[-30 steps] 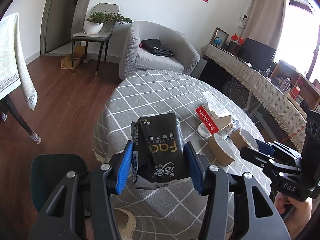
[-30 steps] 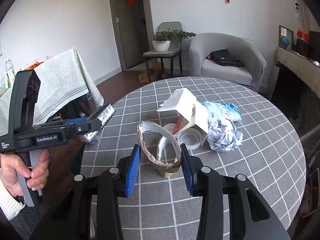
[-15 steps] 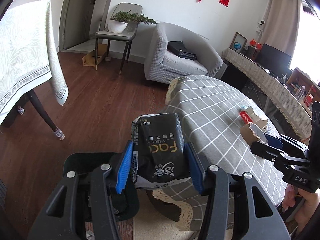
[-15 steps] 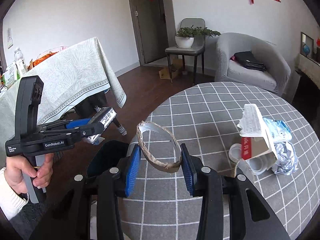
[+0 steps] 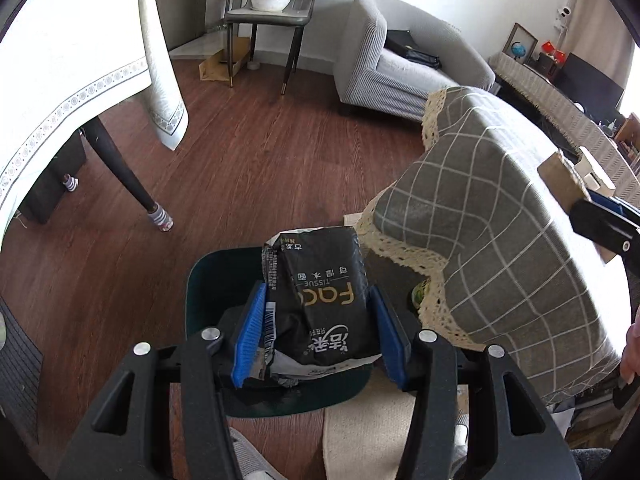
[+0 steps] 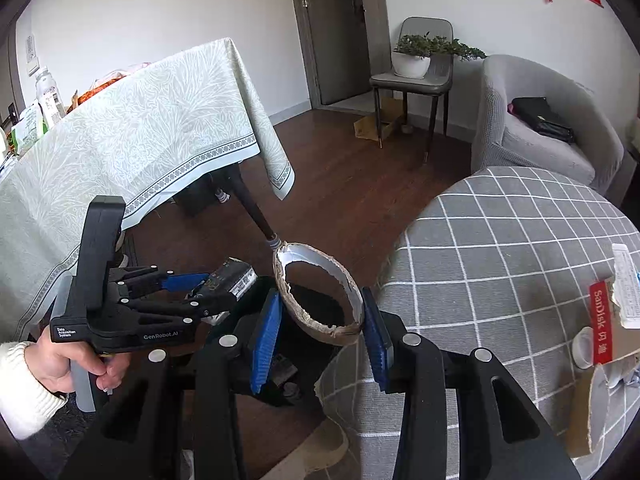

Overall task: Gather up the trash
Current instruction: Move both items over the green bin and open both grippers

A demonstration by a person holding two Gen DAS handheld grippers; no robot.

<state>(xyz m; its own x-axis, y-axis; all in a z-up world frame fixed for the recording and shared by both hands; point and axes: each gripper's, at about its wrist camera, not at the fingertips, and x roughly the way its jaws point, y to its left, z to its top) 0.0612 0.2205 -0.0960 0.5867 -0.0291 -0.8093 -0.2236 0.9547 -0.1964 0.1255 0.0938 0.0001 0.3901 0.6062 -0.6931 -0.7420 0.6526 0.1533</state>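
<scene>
While my left gripper (image 5: pixel 316 334) pinches the black tissue pack (image 5: pixel 326 296) lengthwise, directly above the dark bin (image 5: pixel 208 280) on the floor, my right gripper (image 6: pixel 320 330) clamps the torn cardboard ring (image 6: pixel 318 292) right of it, near the tabletop (image 6: pixel 500 248) edge.

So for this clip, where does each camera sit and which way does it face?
Left wrist: on the left gripper, facing down at the dark bin on the floor, tissue pack clamped; right gripper at the frame's right edge.
Right wrist: on the right gripper, facing the floor and the checked table, cardboard ring clamped; left gripper and hand at left.
Shared: bin, checked table, armchair.
</scene>
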